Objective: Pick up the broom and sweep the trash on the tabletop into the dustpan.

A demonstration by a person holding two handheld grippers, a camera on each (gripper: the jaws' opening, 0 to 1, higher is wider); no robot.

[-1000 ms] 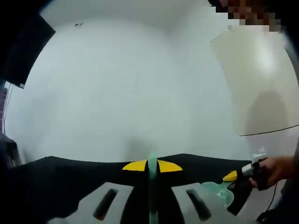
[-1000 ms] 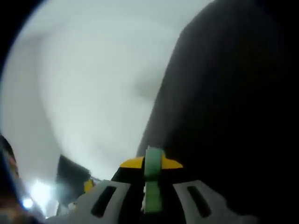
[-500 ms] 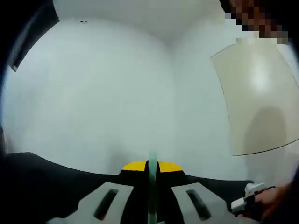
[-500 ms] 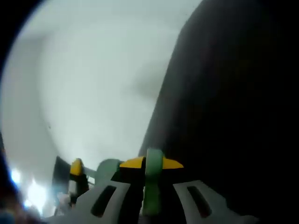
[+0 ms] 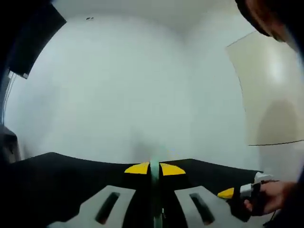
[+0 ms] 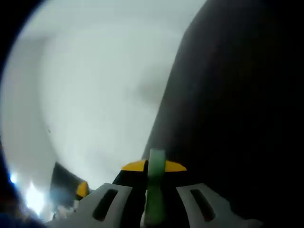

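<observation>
In the left gripper view my left gripper (image 5: 155, 170) points over a black tabletop (image 5: 61, 180) toward a white wall. Its yellow-tipped jaws are shut on a thin green strip (image 5: 155, 190) seen edge-on; I cannot tell whether it belongs to the broom or the dustpan. My right gripper (image 5: 232, 194), held by a hand (image 5: 267, 197), enters at the lower right. In the right gripper view my right gripper (image 6: 155, 166) is shut on a wider green handle (image 6: 156, 190). The tilted black tabletop (image 6: 237, 118) spreads to the right. A yellow tip of the left gripper (image 6: 82, 189) shows at the lower left. No trash is visible.
A white wall (image 5: 118, 90) stands behind the table. A beige panel (image 5: 273, 90) is at the right, and a dark object (image 5: 31, 40) hangs at the upper left. Bright light glares at the lower left of the right gripper view (image 6: 33, 199).
Both views have shifted with the hands. In the left gripper view the right gripper and hand sit higher than half a second ago. The pale green piece below it one second ago is out of sight.
</observation>
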